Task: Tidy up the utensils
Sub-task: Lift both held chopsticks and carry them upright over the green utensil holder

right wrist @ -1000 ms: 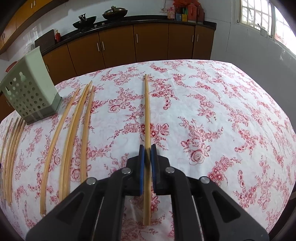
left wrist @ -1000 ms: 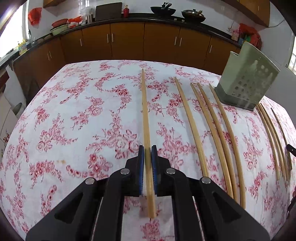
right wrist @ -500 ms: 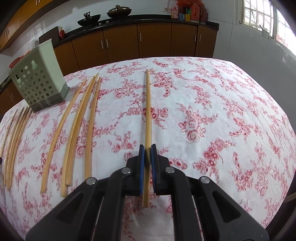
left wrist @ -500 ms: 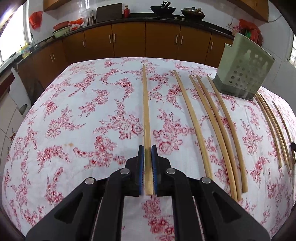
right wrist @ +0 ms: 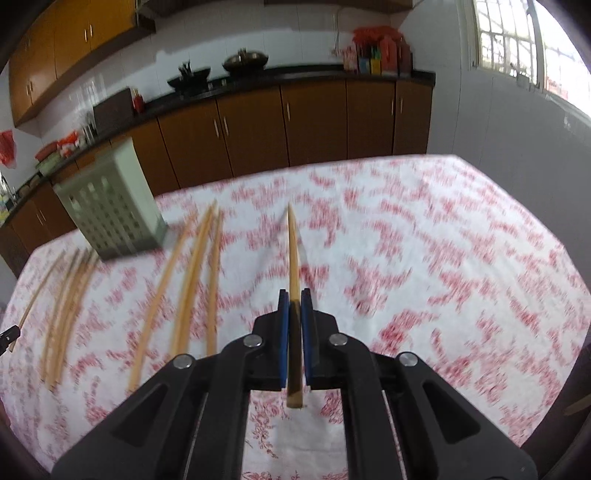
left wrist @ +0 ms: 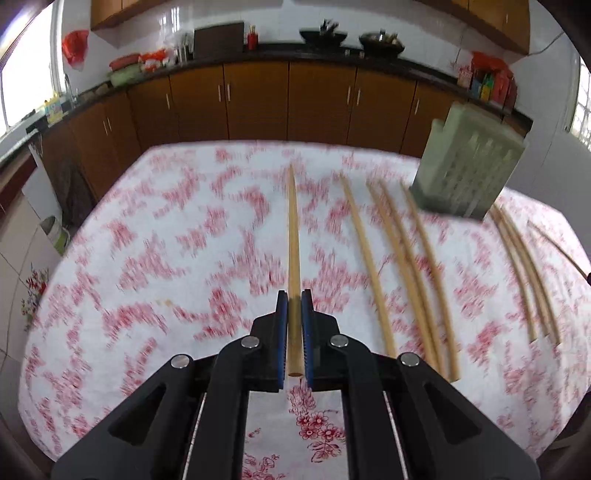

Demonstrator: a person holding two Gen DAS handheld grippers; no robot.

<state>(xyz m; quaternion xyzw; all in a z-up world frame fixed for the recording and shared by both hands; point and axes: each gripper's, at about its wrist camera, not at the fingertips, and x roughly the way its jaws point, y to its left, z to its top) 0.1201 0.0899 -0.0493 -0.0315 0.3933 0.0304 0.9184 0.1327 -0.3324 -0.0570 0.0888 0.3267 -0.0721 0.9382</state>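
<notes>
Change: both chopsticks lifted off desk (left wrist: 110,295). Left gripper (left wrist: 294,301) clamps chopstick (left wrist: 293,240); right gripper (right wrist: 294,300) clamps chopstick (right wrist: 293,254). Risk: thin sticks pivoting, slipping.

A: The cloth (left wrist: 147,258) on the surface?
B: White, with red flower sprigs. The chopsticks (left wrist: 293,240) are pale tan.
A: And the holder (left wrist: 465,173)?
B: Grey-green, dotted with holes. Fingers (left wrist: 282,332) are blue on black; cabinets (left wrist: 258,99) are brown.

A home kitchen in daylight

Brown cabinets (left wrist: 255,99) run beneath a dark countertop (right wrist: 280,79), white tiled wall (left wrist: 280,22) above; a barred window (right wrist: 517,44) glows at right, woks (left wrist: 323,36) on the counter
</notes>
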